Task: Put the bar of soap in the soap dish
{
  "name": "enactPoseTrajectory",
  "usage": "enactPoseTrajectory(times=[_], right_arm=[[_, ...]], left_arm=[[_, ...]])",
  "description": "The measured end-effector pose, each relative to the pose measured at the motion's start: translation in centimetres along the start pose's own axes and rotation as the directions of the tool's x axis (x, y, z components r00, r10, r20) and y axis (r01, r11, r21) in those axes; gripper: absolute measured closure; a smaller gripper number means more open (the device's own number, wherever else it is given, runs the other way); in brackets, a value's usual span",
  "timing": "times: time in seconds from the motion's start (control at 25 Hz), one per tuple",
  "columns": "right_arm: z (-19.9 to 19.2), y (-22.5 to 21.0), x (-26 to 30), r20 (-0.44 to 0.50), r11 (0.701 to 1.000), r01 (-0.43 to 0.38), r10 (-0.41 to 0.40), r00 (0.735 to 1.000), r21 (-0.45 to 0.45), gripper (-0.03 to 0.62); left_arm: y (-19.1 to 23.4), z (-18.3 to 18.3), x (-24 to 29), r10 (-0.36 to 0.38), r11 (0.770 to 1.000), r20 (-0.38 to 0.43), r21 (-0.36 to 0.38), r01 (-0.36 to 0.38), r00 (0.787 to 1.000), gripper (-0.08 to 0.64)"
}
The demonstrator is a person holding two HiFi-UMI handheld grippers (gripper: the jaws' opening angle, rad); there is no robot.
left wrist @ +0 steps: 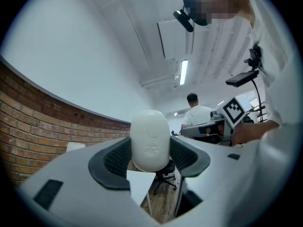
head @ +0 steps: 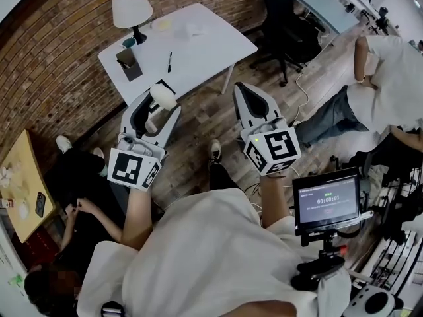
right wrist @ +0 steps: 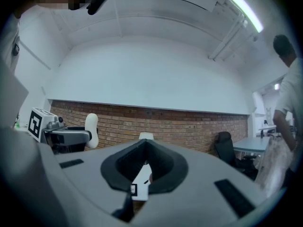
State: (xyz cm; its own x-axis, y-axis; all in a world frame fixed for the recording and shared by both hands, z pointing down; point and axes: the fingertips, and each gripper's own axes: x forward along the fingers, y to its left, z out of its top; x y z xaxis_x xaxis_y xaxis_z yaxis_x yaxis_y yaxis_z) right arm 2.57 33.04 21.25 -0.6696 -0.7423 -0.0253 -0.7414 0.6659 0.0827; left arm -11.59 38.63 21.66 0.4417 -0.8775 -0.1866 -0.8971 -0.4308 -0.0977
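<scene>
A white oval bar of soap (head: 162, 99) is clamped upright between the jaws of my left gripper (head: 160, 96), held in the air short of the white table (head: 205, 45). In the left gripper view the soap (left wrist: 150, 140) fills the gap of the left gripper (left wrist: 150, 150). A dark rectangular dish-like object (head: 129, 63) lies on the table's left part. My right gripper (head: 240, 88) hovers beside the left one, jaws shut with nothing between them; the right gripper (right wrist: 144, 148) shows the same. The right gripper view also catches the soap (right wrist: 91, 129).
On the table stand a white lamp (head: 131, 8), a teal cup (head: 129, 42) and a pen (head: 170, 61). A black office chair (head: 284, 25) and a person (head: 370, 78) are at right; another person (head: 86, 210) sits lower left. A monitor (head: 327, 200) is near my right arm.
</scene>
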Motion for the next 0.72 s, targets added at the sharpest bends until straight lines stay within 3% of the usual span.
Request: enactPoseTrajectory(times=[0.16, 0.48, 0.72], right_arm=[[-0.3, -3.1, 3.7, 0.0, 1.0, -0.02, 0.02, 1.0, 0.008, 0.589], [-0.6, -5.1, 4.7, 0.006, 1.0, -0.013, 0.013, 1.0, 0.002, 0.589], [-2.4, -9.1, 8.5, -0.028, 1.0, -0.01, 0.011, 1.0, 0.028, 0.589]], left_arm=[[1.9, -0.7, 3.9, 0.021, 1.0, 0.004, -0.003, -0.021, 1.0, 0.299], [2.3, -1.5, 5.6, 0.023, 1.0, 0.001, 0.0, -0.023, 1.0, 0.299], [4.3, -3.4, 10.6, 0.028, 1.0, -0.031, -0.01, -0.028, 0.999, 0.299]])
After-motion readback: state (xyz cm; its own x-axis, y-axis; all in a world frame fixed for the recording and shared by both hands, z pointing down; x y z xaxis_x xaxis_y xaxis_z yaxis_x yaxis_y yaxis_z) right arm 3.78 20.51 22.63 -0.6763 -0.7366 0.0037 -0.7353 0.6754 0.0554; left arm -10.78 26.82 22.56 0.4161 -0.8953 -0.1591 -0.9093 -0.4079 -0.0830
